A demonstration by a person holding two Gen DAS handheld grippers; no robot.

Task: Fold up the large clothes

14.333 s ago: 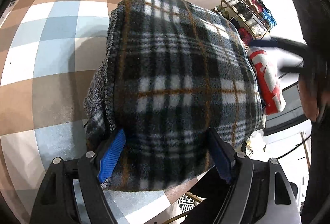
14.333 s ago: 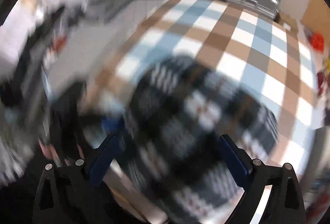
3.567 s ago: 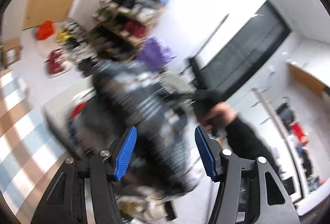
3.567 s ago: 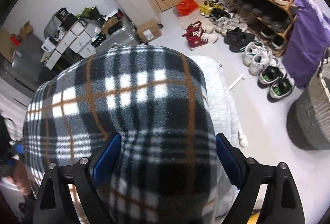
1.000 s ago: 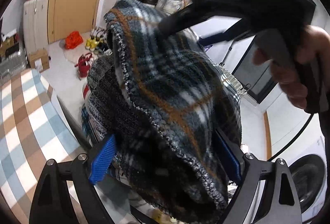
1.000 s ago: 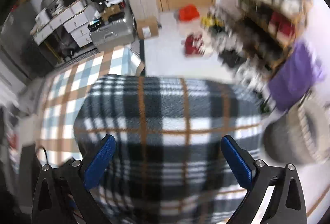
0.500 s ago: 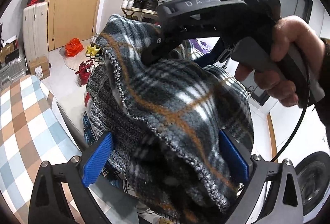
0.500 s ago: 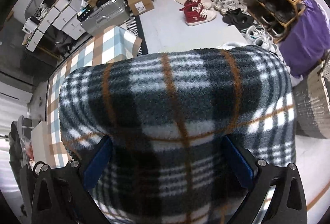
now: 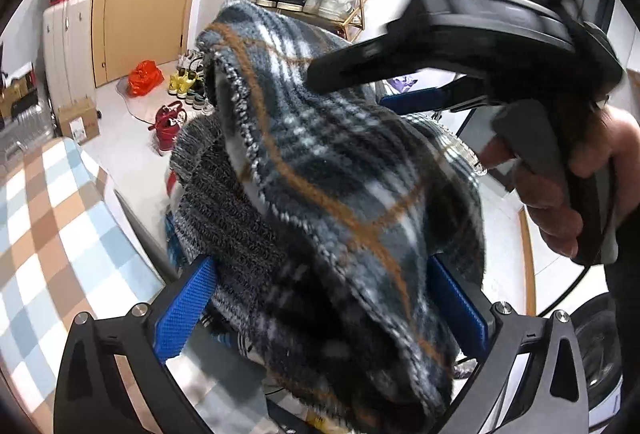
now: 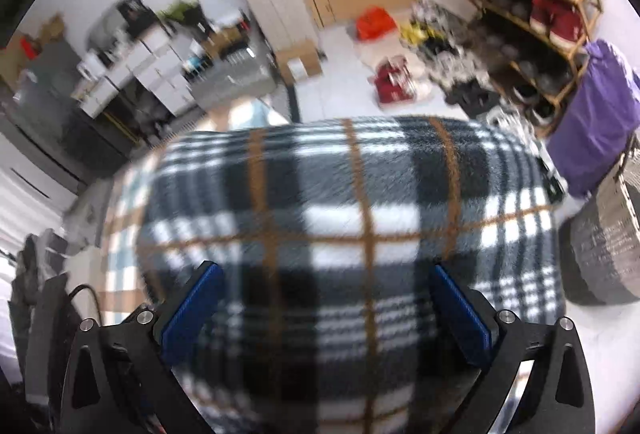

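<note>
A folded plaid fleece garment (image 9: 340,174) in black, white and orange, with a grey knit edge, fills the left wrist view. It lies between the blue pads of my left gripper (image 9: 322,308), whose jaws stand very wide and do not visibly pinch it. From the upper right a person's hand (image 9: 560,202) holds my right gripper, with one black finger (image 9: 440,30) laid over the bundle. In the right wrist view the same garment (image 10: 360,214) bulges between the pads of my right gripper (image 10: 326,310), which grips it.
A checked tablecloth (image 9: 52,214) lies at the lower left. More clothes (image 9: 236,338) show under the bundle. A shoe rack (image 10: 532,14), a purple bag (image 10: 600,114) and a wicker basket (image 10: 608,242) stand on the right. A washing machine (image 9: 600,354) is at the lower right.
My left jaws have spread wider around the bundle. In the left wrist view the right gripper and the hand have shifted to the right. The right wrist view has swung and blurred.
</note>
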